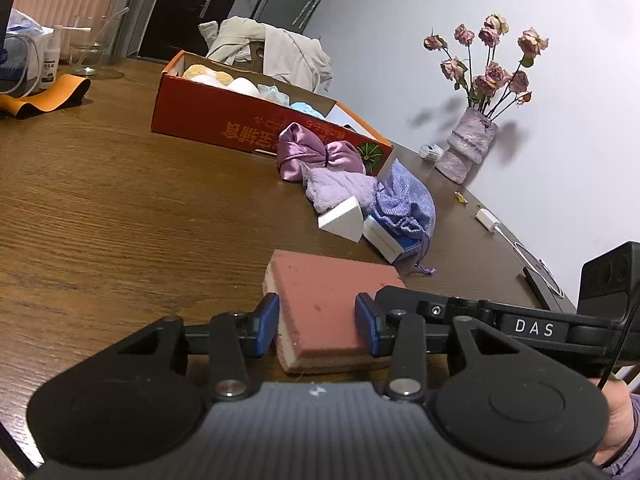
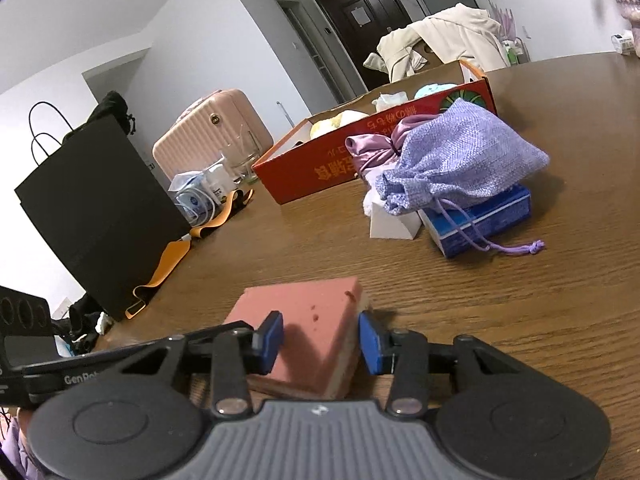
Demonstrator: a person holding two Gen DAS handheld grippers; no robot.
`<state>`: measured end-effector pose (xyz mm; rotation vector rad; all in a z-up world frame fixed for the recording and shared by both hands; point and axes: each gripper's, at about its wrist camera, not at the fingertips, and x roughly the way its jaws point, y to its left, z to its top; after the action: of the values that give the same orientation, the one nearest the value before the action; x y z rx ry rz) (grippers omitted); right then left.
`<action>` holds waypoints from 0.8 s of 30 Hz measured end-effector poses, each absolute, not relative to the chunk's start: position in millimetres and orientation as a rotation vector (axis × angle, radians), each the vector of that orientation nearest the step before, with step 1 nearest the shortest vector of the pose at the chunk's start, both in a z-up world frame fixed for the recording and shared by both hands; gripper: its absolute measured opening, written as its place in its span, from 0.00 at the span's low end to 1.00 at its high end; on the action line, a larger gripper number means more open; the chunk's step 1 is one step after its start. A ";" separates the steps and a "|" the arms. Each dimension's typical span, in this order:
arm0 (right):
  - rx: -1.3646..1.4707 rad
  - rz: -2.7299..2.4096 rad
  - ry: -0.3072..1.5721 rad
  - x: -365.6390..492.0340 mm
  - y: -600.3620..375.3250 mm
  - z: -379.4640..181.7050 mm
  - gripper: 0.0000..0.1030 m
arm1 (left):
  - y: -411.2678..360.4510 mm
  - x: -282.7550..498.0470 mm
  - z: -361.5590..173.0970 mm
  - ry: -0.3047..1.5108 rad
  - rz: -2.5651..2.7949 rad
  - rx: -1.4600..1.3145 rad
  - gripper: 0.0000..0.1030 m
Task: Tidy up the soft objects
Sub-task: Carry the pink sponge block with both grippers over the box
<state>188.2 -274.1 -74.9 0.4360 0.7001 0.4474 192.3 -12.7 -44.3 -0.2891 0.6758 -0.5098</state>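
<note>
A pink sponge [image 1: 336, 280] with a beige underside lies flat on the brown wooden table [image 1: 120, 200], close in front of both cameras. My left gripper [image 1: 318, 326] is shut on it, a blue pad pressed to each side. My right gripper [image 2: 322, 342] grips the same sponge [image 2: 312, 300] from another side, with its pads against the pink top edge and the beige flank. In the left wrist view the right gripper's black body [image 1: 532, 326] comes in from the right. Further back lie a purple satin pouch [image 1: 316, 152], a lavender cloth [image 1: 340, 192] and a purple drawstring bag [image 2: 460, 152].
An orange cardboard box [image 1: 240, 120] holding several soft things stands at the back. A white wedge [image 2: 390, 224] and a blue box [image 2: 480, 220] lie under the drawstring bag. A vase of dried roses [image 1: 468, 148] stands far right, a black paper bag [image 2: 92, 200] left.
</note>
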 end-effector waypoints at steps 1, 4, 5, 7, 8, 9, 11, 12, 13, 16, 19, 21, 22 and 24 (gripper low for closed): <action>0.433 0.447 0.701 188.7 -273.2 -74.1 0.39 | -12.5 193.0 -44.0 0.675 -0.507 -0.290 0.40; 0.426 0.446 0.701 191.9 -271.2 -73.1 0.39 | -12.4 196.1 -42.8 0.672 -0.502 -0.291 0.40; 0.429 0.447 0.702 193.2 -271.7 -72.4 0.39 | -12.4 197.6 -41.3 0.671 -0.500 -0.292 0.38; 0.433 0.444 0.698 196.8 -273.2 -67.5 0.39 | -12.1 202.1 -33.3 0.650 -0.501 -0.295 0.37; 0.434 0.448 0.685 200.2 -274.3 -61.5 0.40 | -11.6 205.4 -26.4 0.628 -0.505 -0.290 0.37; 0.429 0.453 0.664 205.7 -274.7 -52.2 0.40 | -11.2 210.6 -18.1 0.604 -0.510 -0.286 0.37; 0.411 0.464 0.621 222.0 -273.9 -31.3 0.40 | -9.1 229.3 3.5 0.549 -0.520 -0.283 0.37; 0.404 0.470 0.603 233.8 -273.5 -19.5 0.40 | -7.9 242.8 15.8 0.524 -0.521 -0.284 0.37; 0.390 0.482 0.582 250.1 -272.5 -5.4 0.40 | -6.9 256.7 27.5 0.502 -0.520 -0.282 0.37; 0.353 0.516 0.559 305.5 -267.7 25.5 0.39 | -5.4 308.6 55.3 0.474 -0.500 -0.279 0.37; 0.372 0.533 0.624 371.3 -260.2 35.3 0.39 | -4.2 369.5 65.0 0.531 -0.443 -0.290 0.36; 0.383 0.535 0.689 413.6 -252.5 33.4 0.39 | -5.3 404.7 62.9 0.564 -0.397 -0.272 0.36; 0.391 0.532 0.719 434.3 -247.9 29.7 0.39 | -5.6 421.3 60.2 0.584 -0.377 -0.262 0.36; 0.396 0.525 0.781 466.0 -240.5 18.0 0.39 | -6.4 445.8 52.7 0.620 -0.343 -0.238 0.36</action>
<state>466.0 -240.5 18.0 0.3955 0.7806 0.5249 445.8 -6.4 52.7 -0.2382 0.6195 -0.3435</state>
